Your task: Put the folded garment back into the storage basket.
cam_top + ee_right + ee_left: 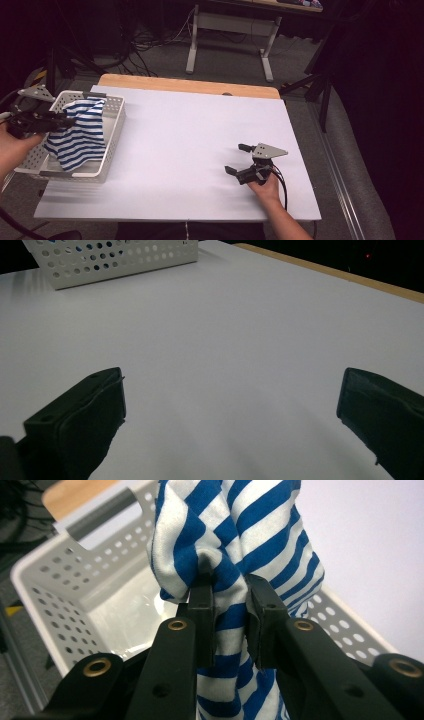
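Observation:
A blue-and-white striped cloth (pixel 77 136) hangs bunched over the white perforated basket (pixel 114 120) at the table's left edge, its lower part down inside the basket. My left gripper (pixel 70 120) comes in from the left and is shut on the cloth; in the left gripper view a fold of the striped cloth (pixel 260 540) is pinched between the black jaws of my left gripper (pixel 231 607), above the basket's floor (pixel 120 615). My right gripper (pixel 238 159) rests low over the white table at the right, open, with nothing between its jaws (pixel 230 420).
The white table sheet (pixel 190 140) runs wide between basket and right hand, with a wooden strip (pixel 190 85) along the far edge. Desk legs and cables stand on the floor beyond. In the right gripper view the basket wall (pixel 115 260) shows at the far left.

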Action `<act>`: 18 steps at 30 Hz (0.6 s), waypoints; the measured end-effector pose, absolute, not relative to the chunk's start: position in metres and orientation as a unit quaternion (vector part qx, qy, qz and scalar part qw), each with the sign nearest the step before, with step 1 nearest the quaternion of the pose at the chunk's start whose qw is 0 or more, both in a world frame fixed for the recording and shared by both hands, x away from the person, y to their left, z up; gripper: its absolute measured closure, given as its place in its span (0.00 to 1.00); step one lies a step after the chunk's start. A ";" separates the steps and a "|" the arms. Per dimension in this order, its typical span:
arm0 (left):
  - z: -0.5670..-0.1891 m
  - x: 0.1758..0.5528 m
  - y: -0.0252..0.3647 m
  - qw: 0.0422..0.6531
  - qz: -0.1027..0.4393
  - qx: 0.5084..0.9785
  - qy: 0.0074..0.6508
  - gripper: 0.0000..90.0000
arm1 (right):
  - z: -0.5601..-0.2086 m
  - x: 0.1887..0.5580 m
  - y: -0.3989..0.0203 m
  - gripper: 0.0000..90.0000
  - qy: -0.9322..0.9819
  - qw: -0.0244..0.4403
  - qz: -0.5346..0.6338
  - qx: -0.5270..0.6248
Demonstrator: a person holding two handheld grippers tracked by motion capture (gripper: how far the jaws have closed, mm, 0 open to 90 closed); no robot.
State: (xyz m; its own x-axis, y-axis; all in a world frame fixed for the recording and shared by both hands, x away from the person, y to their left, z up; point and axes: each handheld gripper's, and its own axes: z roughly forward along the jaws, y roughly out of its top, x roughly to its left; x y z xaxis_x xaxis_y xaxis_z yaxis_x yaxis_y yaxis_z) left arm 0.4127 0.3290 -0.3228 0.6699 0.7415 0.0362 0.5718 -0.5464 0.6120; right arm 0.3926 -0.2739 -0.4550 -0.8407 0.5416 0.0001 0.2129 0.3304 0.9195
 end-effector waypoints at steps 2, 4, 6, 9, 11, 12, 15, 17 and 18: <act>-0.328 0.417 0.329 0.285 0.136 0.870 0.378 0.85 | -0.455 0.393 -0.274 0.00 0.799 0.155 0.530 0.237; -0.332 0.420 0.330 0.287 0.128 0.872 0.374 0.85 | -0.455 0.393 -0.274 0.00 0.799 0.155 0.531 0.237; -0.336 0.421 0.329 0.292 0.122 0.873 0.371 0.85 | -0.455 0.393 -0.274 0.00 0.799 0.154 0.531 0.236; -0.339 0.424 0.329 0.295 0.115 0.874 0.368 0.85 | -0.455 0.393 -0.274 0.00 0.800 0.154 0.530 0.235; -0.340 0.426 0.329 0.294 0.120 0.874 0.367 0.84 | -0.455 0.393 -0.274 0.00 0.800 0.154 0.530 0.235; -0.340 0.427 0.328 0.294 0.119 0.874 0.368 0.84 | -0.455 0.393 -0.274 0.00 0.800 0.154 0.530 0.235; -0.342 0.433 0.328 0.296 0.125 0.872 0.370 0.84 | -0.455 0.393 -0.274 0.00 0.800 0.154 0.530 0.235; -0.345 0.439 0.328 0.297 0.126 0.870 0.372 0.84 | -0.455 0.393 -0.274 0.00 0.800 0.153 0.530 0.236; -0.347 0.441 0.328 0.297 0.124 0.870 0.374 0.84 | -0.455 0.393 -0.274 0.00 0.800 0.153 0.530 0.235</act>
State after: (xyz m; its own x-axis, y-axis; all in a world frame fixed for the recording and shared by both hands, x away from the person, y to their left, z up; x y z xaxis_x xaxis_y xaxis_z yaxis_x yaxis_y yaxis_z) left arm 0.4412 0.3280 -0.3467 0.6896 0.7241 -0.0062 0.5771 -0.5444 0.6088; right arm 0.3928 -0.2739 -0.4553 -0.8425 0.5386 0.0048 0.2143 0.3270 0.9204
